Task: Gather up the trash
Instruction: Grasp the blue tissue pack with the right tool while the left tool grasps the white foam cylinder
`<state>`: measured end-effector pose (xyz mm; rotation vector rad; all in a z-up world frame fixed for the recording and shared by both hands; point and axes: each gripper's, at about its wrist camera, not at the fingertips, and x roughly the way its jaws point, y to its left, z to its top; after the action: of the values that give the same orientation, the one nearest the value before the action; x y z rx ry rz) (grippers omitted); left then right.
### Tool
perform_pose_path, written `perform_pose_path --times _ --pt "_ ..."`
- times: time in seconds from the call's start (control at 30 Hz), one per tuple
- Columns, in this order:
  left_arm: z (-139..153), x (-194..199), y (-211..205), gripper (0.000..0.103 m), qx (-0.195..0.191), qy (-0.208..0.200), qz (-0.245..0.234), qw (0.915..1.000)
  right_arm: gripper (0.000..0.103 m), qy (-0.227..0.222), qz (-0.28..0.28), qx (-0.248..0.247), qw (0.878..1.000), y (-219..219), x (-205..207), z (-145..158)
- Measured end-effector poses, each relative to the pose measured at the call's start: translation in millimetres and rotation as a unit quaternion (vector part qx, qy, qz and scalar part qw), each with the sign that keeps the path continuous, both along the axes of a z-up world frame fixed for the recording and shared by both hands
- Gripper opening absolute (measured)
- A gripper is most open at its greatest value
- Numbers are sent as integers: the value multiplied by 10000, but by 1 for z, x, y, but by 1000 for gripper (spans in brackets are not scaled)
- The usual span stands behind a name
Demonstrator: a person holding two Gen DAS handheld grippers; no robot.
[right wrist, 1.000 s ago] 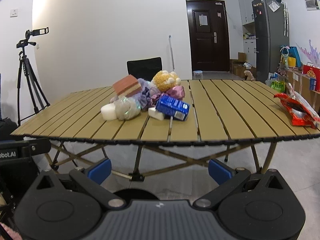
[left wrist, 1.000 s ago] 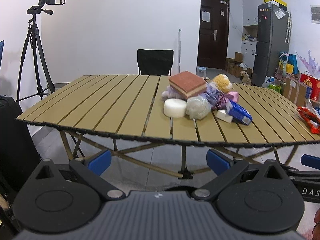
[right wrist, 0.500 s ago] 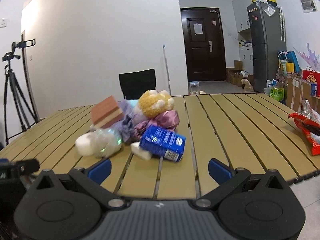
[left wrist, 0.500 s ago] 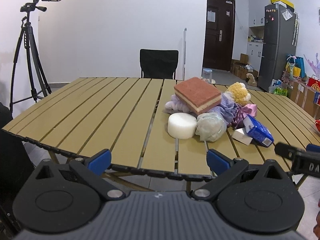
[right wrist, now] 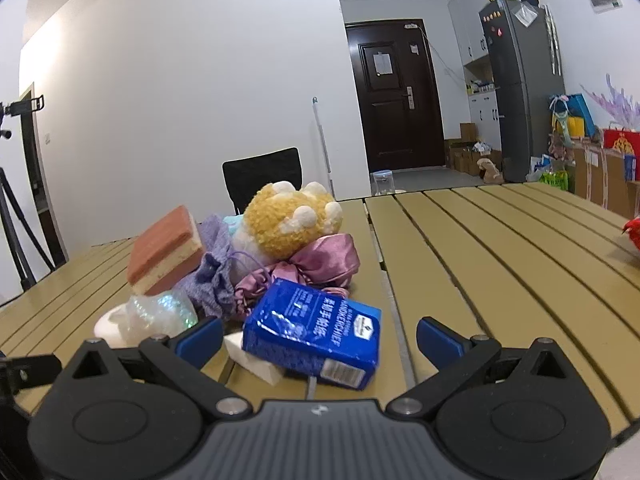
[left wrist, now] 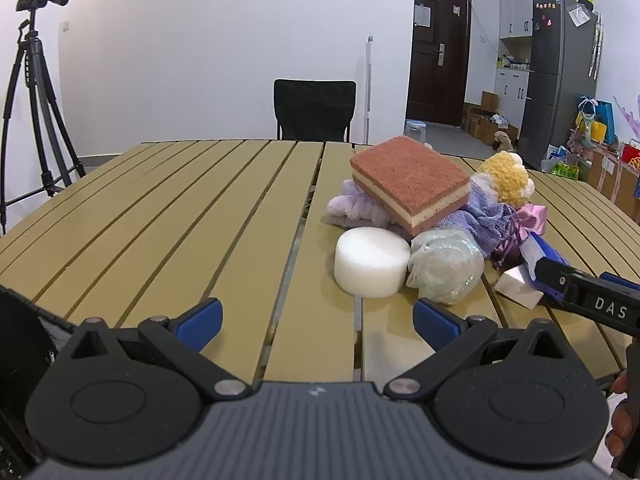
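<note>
Reaching toward the pile, the right tool (right wrist: 318, 330) is spread wide with the shiny blue tissue pack (right wrist: 316, 338) between its fingers, ready to grab. The left tool (left wrist: 316, 316) waits released over the tan slatted counter (left wrist: 160, 216), near the pack.

Matt tan slats on the table (left wrist: 192, 216). Rough, porous red-and-cream sponge (left wrist: 408, 180); smooth white foam disc (left wrist: 370, 266); glossy crinkled blue tissue pack (right wrist: 316, 330); shiny pink satin scrunchie (right wrist: 320, 264); fuzzy yellow plush (right wrist: 290, 218).
</note>
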<state>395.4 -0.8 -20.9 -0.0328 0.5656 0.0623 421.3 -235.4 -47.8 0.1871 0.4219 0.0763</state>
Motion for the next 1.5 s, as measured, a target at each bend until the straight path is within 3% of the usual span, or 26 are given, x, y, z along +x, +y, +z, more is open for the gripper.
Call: perform_pose_path --times 0.17,0.33,0.83,1.2,1.27,1.37,1.5 --pt "-6 17 0 103 41 19 -11 10000 97 82 -119 192 9997 1 14 -6" --pt "-9 29 2 103 103 16 61 9999 77 166 -235 486 9984 -3 21 -12" --pt "-18 61 -5 103 19 130 -77 9999 75 -221 -264 330 9989 -14 0 -3" --pt "-23 77 -13 103 26 73 -128 9999 75 -202 -321 264 9989 -31 -10 -4" --pt "-25 79 -14 100 -13 59 -164 9998 75 -193 -315 245 9990 -32 -13 -6" --pt "-27 82 -15 88 34 81 -267 9996 75 -190 -279 185 9993 -33 -15 -7" --pt "-30 84 -15 58 -42 157 -402 9991 75 -215 -222 108 9995 -30 -16 -7"
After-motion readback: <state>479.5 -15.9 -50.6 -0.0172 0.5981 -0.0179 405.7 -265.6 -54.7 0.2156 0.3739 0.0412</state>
